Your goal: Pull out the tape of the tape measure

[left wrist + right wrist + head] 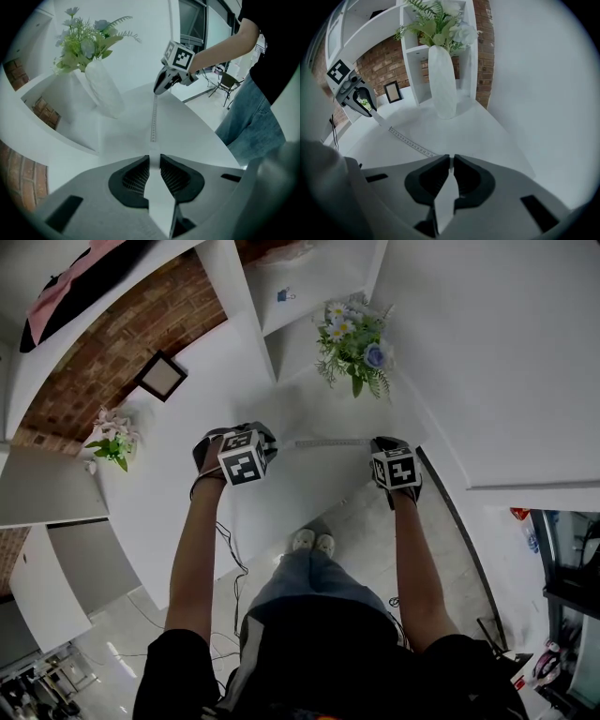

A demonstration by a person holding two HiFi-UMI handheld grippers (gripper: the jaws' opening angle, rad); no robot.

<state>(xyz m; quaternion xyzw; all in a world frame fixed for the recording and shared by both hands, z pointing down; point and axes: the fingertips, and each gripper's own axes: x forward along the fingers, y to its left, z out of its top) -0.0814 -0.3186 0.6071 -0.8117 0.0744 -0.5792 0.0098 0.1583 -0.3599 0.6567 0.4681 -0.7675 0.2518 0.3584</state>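
Where tape (410,142) meets right fingers (424,180), end hidden.

Head view looks steeply down; the gripper views face each other along the shared tape (153,123).

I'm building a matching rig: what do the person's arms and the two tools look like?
The left tool and right tool each have a broad grey body with black ribbed lining at the jaws, and each carries a white cube printed with black square markers. The person wears a black short-sleeved top; the forearms are bare of sleeves.
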